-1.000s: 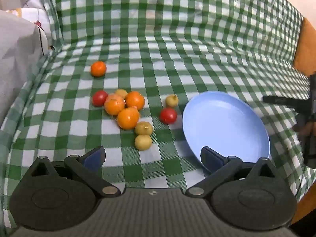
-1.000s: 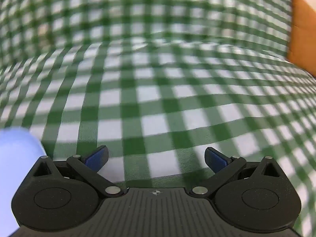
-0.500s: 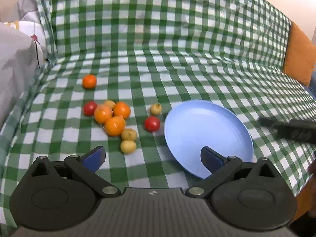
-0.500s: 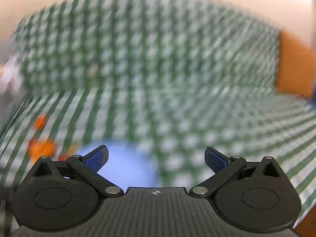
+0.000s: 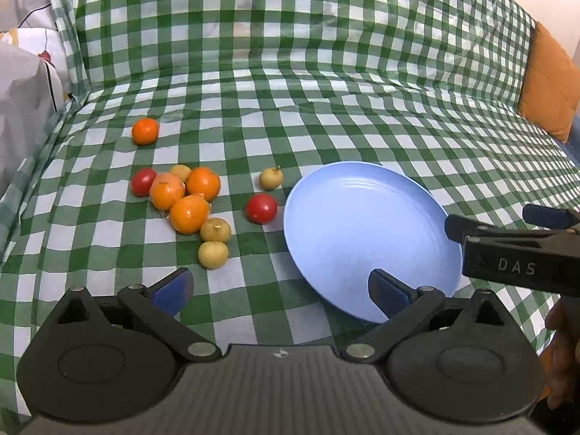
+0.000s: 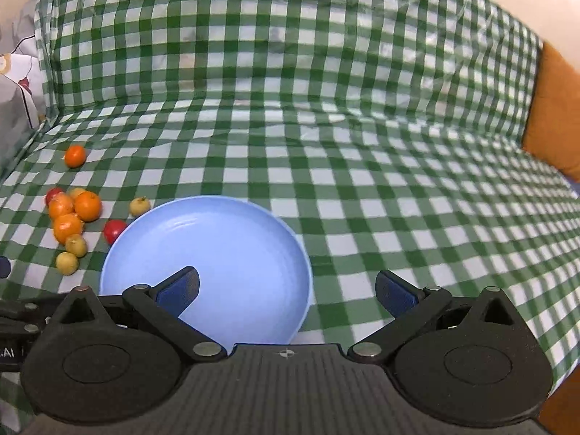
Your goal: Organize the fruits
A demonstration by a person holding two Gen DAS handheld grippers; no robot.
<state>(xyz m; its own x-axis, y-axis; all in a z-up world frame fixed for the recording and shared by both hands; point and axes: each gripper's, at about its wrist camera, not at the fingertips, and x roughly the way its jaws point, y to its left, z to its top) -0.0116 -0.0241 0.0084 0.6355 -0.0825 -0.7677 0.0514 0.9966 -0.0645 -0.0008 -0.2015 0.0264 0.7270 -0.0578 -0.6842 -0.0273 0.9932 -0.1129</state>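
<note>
Both tongs spread, empty: left gripper [image 5: 279, 286], right gripper [image 6: 286, 286]. Blue plate [image 5: 362, 224] bare. Risk: nudged red tomato [image 5: 261, 208] just left of plate rolls off on soft checked cloth [image 5: 290, 90].

Orange cushion [image 5: 549, 83] cut by frame edge

right tool [image 5: 507, 224] reached plate [image 5: 362, 224] rim | left tool [image 5: 279, 290] pulled back

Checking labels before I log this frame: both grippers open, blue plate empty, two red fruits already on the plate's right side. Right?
Not quite. The two red fruits lie on the checked cloth left of the blue plate, as the left wrist view shows. The rest holds: plate empty, left gripper and right gripper both open.
</note>
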